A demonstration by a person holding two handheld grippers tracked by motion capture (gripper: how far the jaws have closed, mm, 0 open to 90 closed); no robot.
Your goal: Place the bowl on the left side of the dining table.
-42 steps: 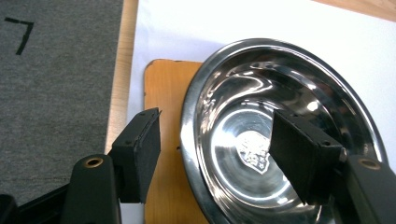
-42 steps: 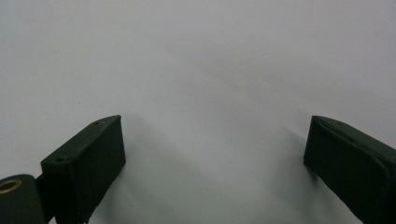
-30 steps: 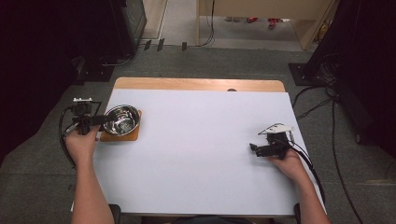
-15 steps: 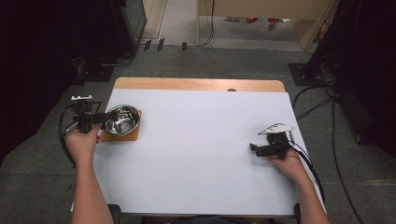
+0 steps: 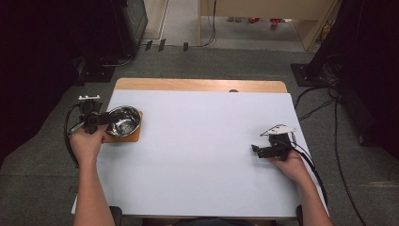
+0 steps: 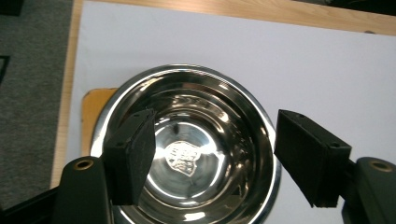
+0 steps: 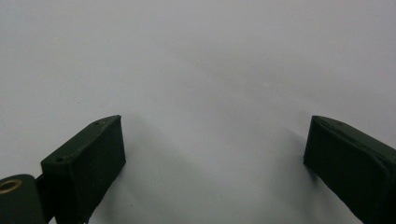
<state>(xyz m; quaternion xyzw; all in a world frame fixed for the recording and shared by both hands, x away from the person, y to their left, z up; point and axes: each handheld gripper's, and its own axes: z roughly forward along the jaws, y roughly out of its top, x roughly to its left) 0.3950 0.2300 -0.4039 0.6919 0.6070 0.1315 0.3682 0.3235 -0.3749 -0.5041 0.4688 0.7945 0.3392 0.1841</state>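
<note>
At the left of the high view, one steel bowl (image 5: pixel 123 120) sits on one orange-brown mat (image 5: pixel 132 136), both at the left edge of the white table (image 5: pixel 202 155). Counting what lies on the table: a single bowl, a single mat, two grippers, each held in one hand.

Just left of the bowl, the left gripper (image 5: pixel 95 121) is held in the person's left hand (image 5: pixel 87 142), its jaws reaching over the bowl's near rim. Seen in the left gripper view, the bowl (image 6: pixel 196 149) takes up the centre and lower part of the frame, with the mat (image 6: pixel 93 116) peeking out at centre left. The jaws stand wide apart, one over the bowl's inside at lower left, the other at the rim's outer side at lower right; whether either touches the metal cannot be told. Nothing is clamped between them.

Toward the right of the high view, the right gripper (image 5: pixel 262 150) lies low over the bare table, held in the right hand (image 5: pixel 291 165), well apart from the bowl. Its own view shows both jaws spread wide at the lower corners, with only plain white table (image 7: pixel 210 84) between them, holding nothing.
</note>
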